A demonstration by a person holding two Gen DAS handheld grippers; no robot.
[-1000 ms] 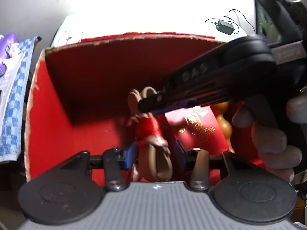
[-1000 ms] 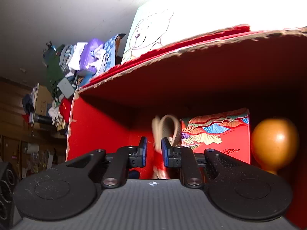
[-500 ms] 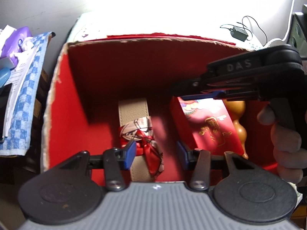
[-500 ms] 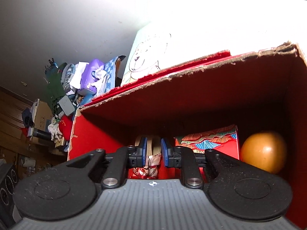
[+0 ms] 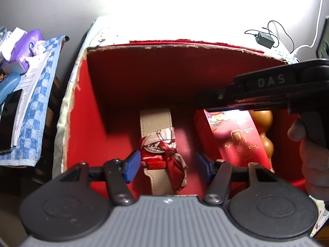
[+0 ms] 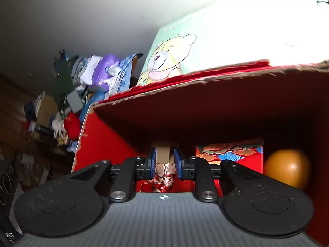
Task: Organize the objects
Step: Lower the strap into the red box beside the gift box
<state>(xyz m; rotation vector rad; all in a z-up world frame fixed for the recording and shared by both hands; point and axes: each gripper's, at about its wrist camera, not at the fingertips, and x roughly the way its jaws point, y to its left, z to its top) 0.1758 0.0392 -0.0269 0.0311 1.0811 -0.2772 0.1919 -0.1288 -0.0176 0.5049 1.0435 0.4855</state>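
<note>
Strap (image 5: 156, 123) now flat in box (image 5: 82, 111) | left tongs (image 5: 167, 164) wide | right tongs (image 6: 164, 162) parted, earlier pinched

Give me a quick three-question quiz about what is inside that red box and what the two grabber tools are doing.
1. True or false: the beige strap with the red patterned scarf tied round it lies on the floor of the red cardboard box.
2. Which sits nearest the box's right wall? A) the strap B) the red gift packet C) the orange-brown gourd
3. Fill in: the left gripper has its jaws ____, one either side of the scarf.

Key: 1 true; 2 C; 3 open. The right gripper shows a narrow gap, with the strap seen beyond it.
</note>
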